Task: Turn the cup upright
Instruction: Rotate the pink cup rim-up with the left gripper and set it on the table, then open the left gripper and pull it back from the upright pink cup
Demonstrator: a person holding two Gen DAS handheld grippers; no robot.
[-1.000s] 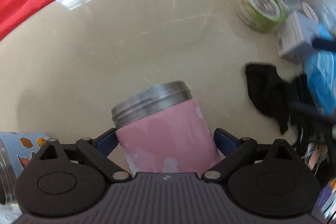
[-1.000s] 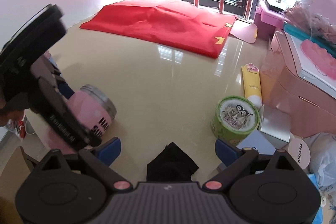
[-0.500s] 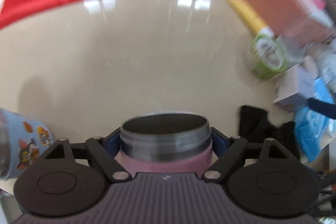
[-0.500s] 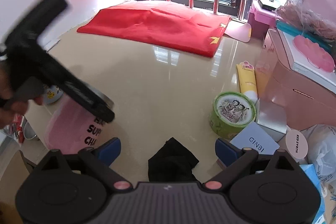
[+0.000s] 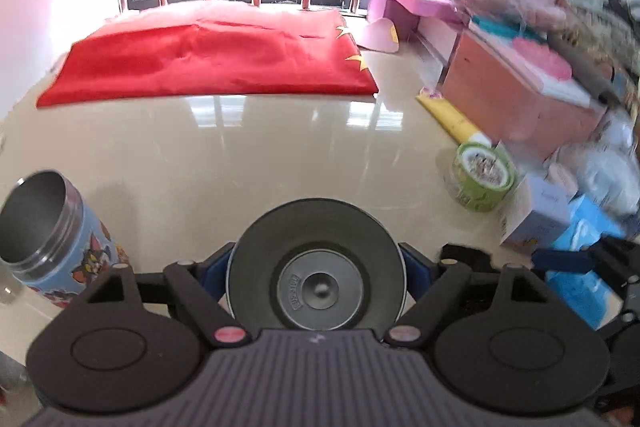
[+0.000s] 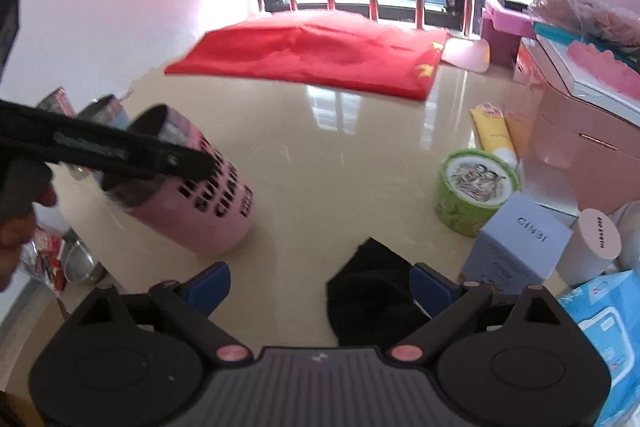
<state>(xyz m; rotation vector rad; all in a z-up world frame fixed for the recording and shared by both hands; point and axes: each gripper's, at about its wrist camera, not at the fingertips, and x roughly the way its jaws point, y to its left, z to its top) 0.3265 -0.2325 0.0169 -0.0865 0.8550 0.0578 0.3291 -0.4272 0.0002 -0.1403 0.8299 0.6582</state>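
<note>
My left gripper [image 5: 317, 267] is shut on the pink steel cup [image 5: 317, 269]; in the left wrist view I look straight into its steel mouth between the blue pads. In the right wrist view the pink cup [image 6: 204, 203] stands mouth-up, tilted a little, its base on or just above the beige table [image 6: 340, 167], with the left gripper [image 6: 132, 151] clamped across its upper part. My right gripper [image 6: 320, 279] is open and empty, near the table's front, right of the cup.
A blue cartoon cup [image 5: 52, 239] stands upright left of the pink cup. A black cloth [image 6: 372, 299] lies under the right gripper. A green tin [image 6: 476, 191], a blue box [image 6: 516, 247], a yellow tube [image 6: 494, 135] and pink boxes [image 6: 580, 147] crowd the right. A red flag [image 6: 316, 55] lies at the back.
The left gripper has turned the pink cup from lying on its side to mouth-up and tilted. The right gripper stayed open and shifted slightly.
</note>
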